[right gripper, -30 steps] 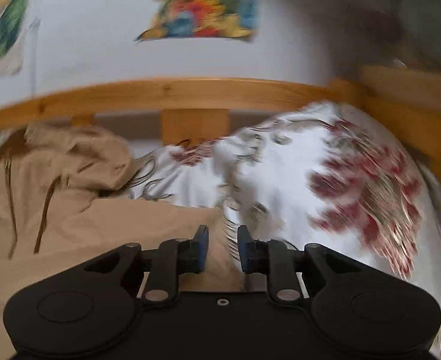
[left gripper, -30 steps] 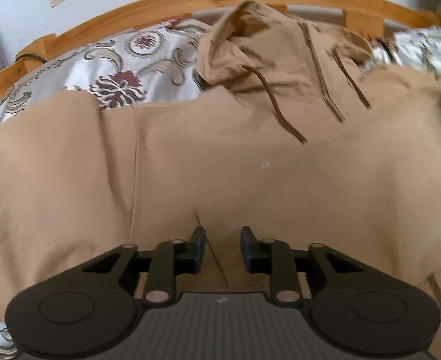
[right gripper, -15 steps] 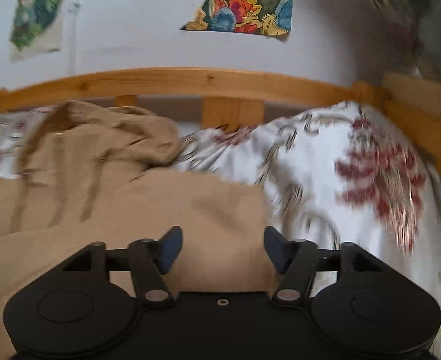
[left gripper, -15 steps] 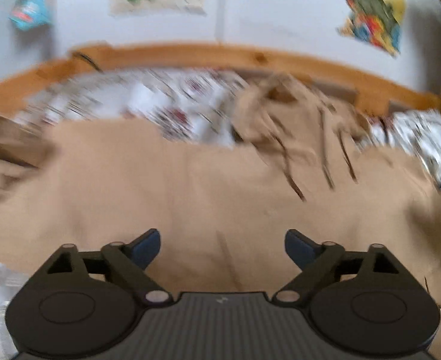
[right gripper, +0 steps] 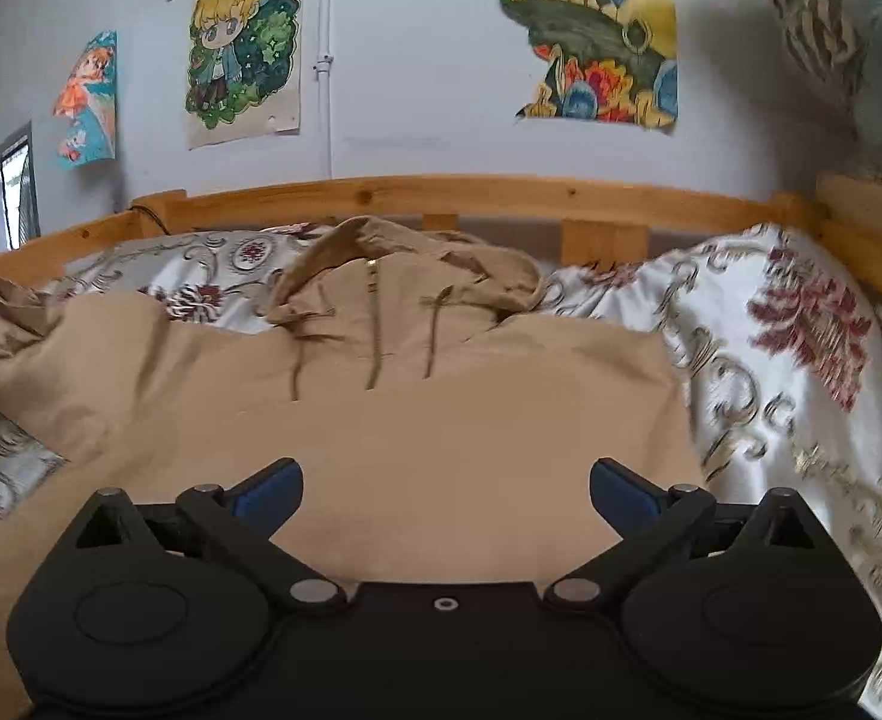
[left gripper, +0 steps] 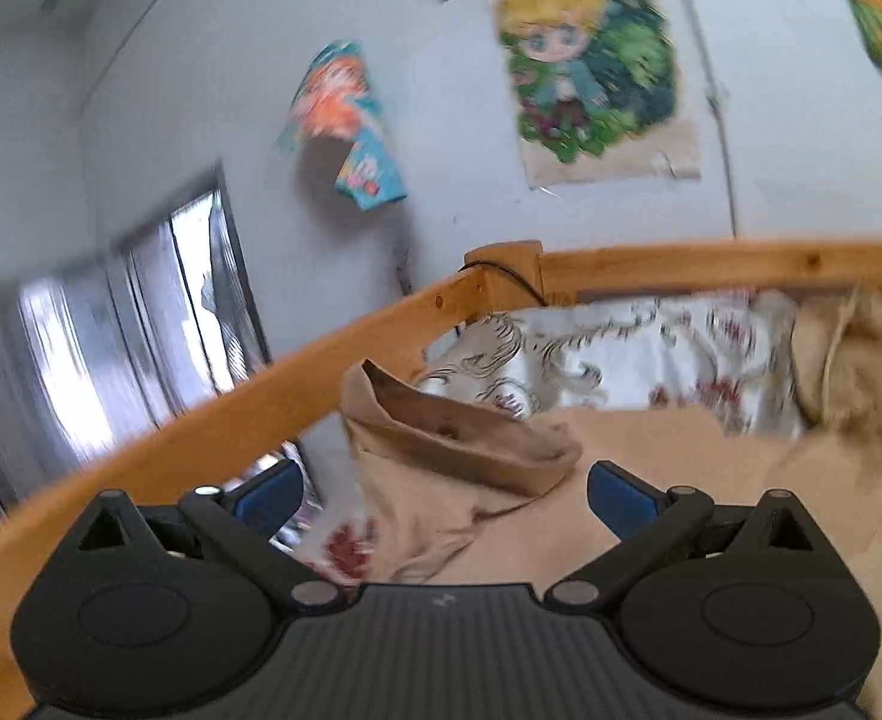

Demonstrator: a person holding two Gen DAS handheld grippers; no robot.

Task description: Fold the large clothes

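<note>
A tan hooded jacket [right gripper: 417, 396] lies spread front-up on the bed, its hood [right gripper: 417, 264] and drawstrings toward the headboard. My right gripper [right gripper: 444, 495] hovers over its lower right part, jaws opening wide, nothing pinched between them. My left gripper [left gripper: 444, 498] hangs above the jacket's left side, jaws also opening wide. It faces the crumpled left sleeve [left gripper: 453, 450], whose cuff stands up near the bed's corner. The pads touch no cloth. The same sleeve [right gripper: 3, 324] shows bunched at the far left in the right wrist view.
A flowered white bedsheet [right gripper: 801, 360] covers the mattress. A wooden bed rail [right gripper: 441, 192] runs along the back and down the left side [left gripper: 231, 402]. Posters [right gripper: 243, 42] hang on the wall. A window [left gripper: 111, 330] lies beyond the left rail.
Both grippers went from nearly shut to wide open and drew back and up off the jacket. The left view swung left to the sleeve and bed corner; the right view swung left over the jacket.
</note>
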